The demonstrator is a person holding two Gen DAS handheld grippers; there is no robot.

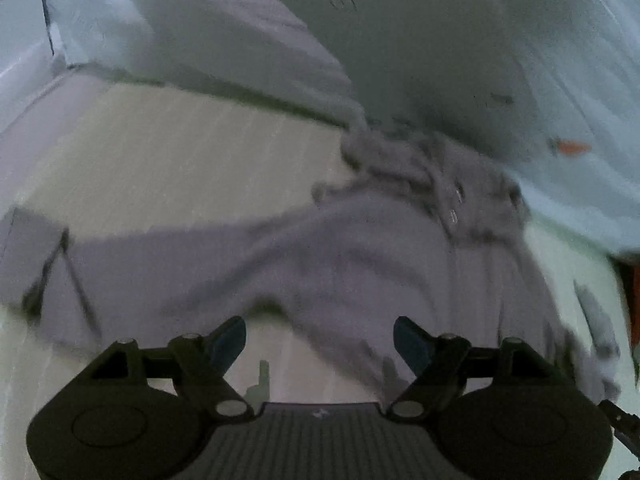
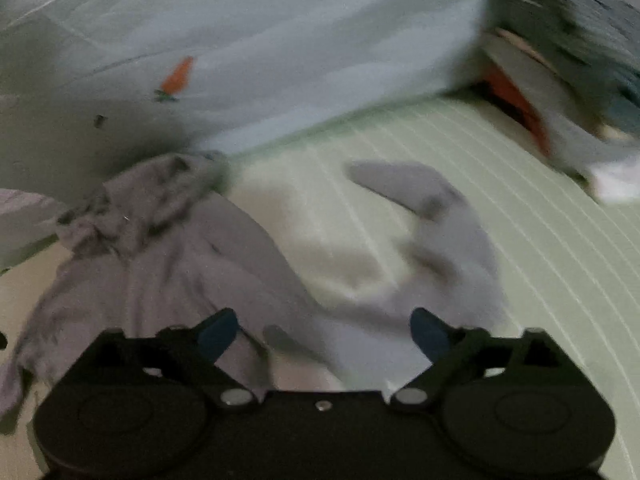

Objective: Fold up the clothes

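Both grippers stood wide and held nothing: the left gripper [image 1: 320, 338] hung over the lower body of a grey hooded sweatshirt [image 1: 360, 264], the right gripper [image 2: 324, 334] over its other side, jaws apart with no cloth pinched. That sweatshirt [image 2: 168, 264] sprawled on a pale ribbed mat [image 2: 500, 208], its hood [image 2: 140, 200] bunched toward the light blue sheet [image 2: 300, 40] beyond, one sleeve [image 2: 432, 216] flung out and kinked away from the body. Motion blur smeared both views. Folding from there risked trapping the crumpled hood and bent sleeve, or catching a single layer, leaving a lopsided bundle.
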